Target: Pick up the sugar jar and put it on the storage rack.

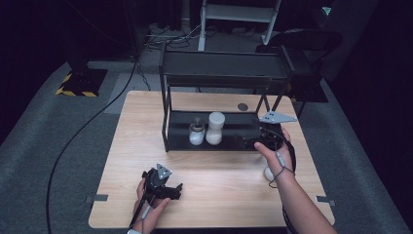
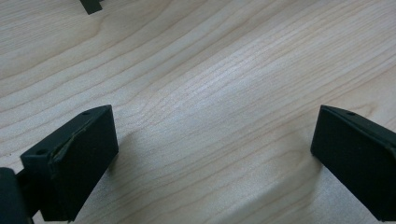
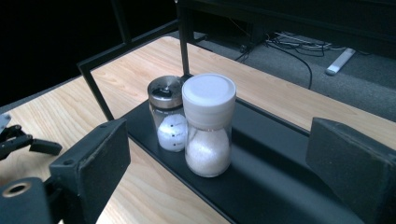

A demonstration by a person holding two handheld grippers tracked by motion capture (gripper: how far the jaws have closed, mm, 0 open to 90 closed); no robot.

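— Which gripper is closer to the jars?
— The right gripper [image 3: 219,154], jaws spread and empty, at the rack's [image 1: 214,141] right end. The white-capped grinder [image 3: 208,123] stands upright straight ahead, the steel-lidded shaker [image 3: 167,112] touching behind it.
— And the left gripper [image 1: 163,187]?
— Released too, low by the desk's [image 1: 214,185] near edge, well apart.

The left tongs [image 1: 163,187] lie low with jaws spread wide; the right tongs [image 1: 253,139], extended forward, gape too.
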